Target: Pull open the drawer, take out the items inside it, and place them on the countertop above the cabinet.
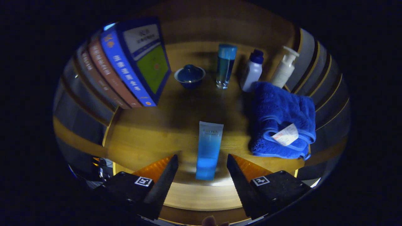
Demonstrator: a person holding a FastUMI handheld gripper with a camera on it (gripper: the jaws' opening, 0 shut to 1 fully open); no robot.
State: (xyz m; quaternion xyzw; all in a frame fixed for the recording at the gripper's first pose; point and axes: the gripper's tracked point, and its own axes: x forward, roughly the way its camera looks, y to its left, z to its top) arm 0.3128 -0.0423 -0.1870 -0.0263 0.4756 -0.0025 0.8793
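Tool (202,164) is spread wide, gripping nothing; pale-blue translucent plastic tube (208,150) lies on the wooden tabletop (147,138) between its fingers, long axis pointing straight ahead.

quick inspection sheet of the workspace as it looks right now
surface: wooden countertop, lit dimly
job's things: blue squeeze tube lying flat between the open fingers, untouched by either
clutter: folded blue towel beside the tube; small blue lidded bowl, tall blue glass, white bottle with blue cap and white pump bottle along the back; leaning row of books
grippers: gripper open, astride the tube's near end
cables: nothing seen
surroundings: slatted wooden panels beyond the towel
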